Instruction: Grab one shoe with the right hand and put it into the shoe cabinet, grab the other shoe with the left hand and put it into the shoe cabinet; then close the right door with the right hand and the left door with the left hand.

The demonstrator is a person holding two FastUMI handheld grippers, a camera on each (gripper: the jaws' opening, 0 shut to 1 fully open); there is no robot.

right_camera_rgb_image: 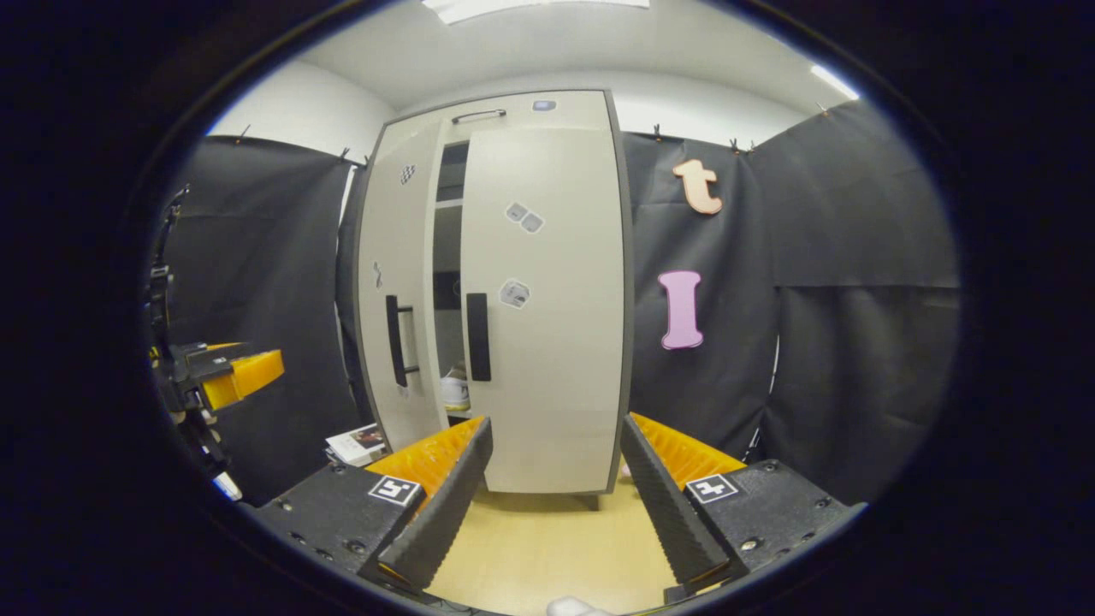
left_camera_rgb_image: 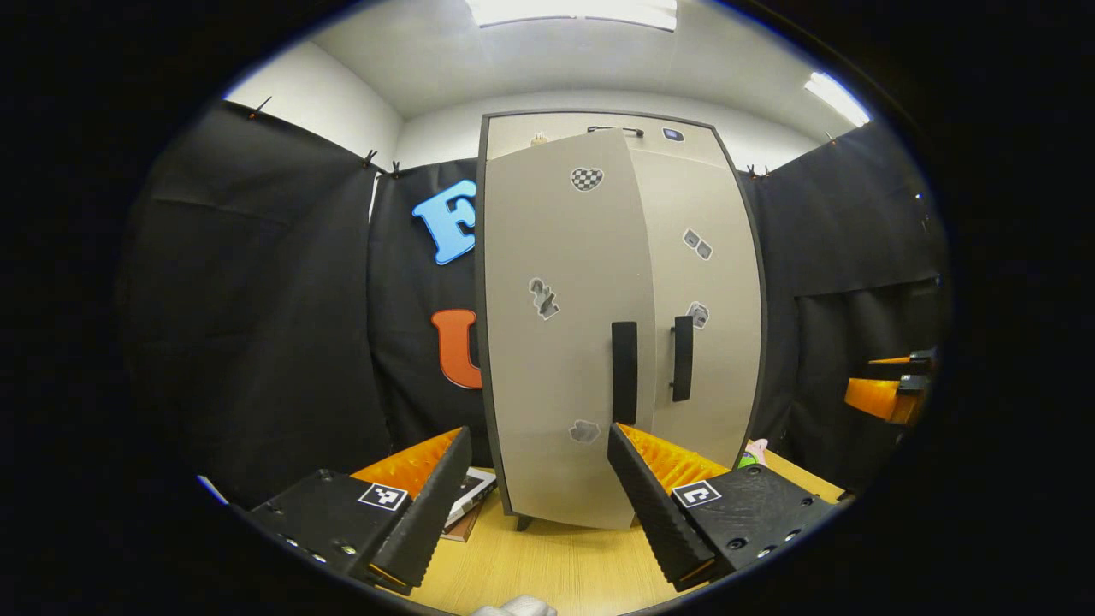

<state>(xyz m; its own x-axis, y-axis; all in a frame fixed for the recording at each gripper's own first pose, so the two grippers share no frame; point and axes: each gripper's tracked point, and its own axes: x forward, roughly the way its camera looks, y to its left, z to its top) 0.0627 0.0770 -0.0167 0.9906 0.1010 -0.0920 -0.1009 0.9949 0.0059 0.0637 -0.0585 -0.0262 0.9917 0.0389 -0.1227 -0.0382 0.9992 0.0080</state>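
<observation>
Standing on the table point(left_camera_rgb_image: 556, 565) is the big cabinet point(right_camera_rgb_image: 547, 111), and it is taking up the middle of both views. Its right door point(right_camera_rgb_image: 543, 308) is looking almost shut, flat with the frame. Its left door point(left_camera_rgb_image: 556, 325) is hanging part way open, swung out toward the camera in the left gripper view. A dark gap is showing between the two doors in the right gripper view.

Inside that gap, low down, a pale shoe point(right_camera_rgb_image: 455, 389) is sitting on a shelf. I am guessing the second shoe is in there too, but I cannot tell, because the doors are hiding the rest.

So I am thinking the shoes are put away and the door-closing step is going on. The left door looks like the one still needing a push. The next move is calling for the left gripper point(left_camera_rgb_image: 539, 479) to press on the front of that door, or on its left handle point(left_camera_rgb_image: 624, 372), and swing it in until it is meeting the right door. The right handle point(right_camera_rgb_image: 477, 336) is sitting just beside the gap.

The left gripper is open wide and holding nothing, and it is pointing at the left door. The right gripper point(right_camera_rgb_image: 556, 466) is open wide too, holding nothing, and pointing at the right door.

Some books point(right_camera_rgb_image: 358, 443) are lying on the table by the cabinet's left foot.
</observation>
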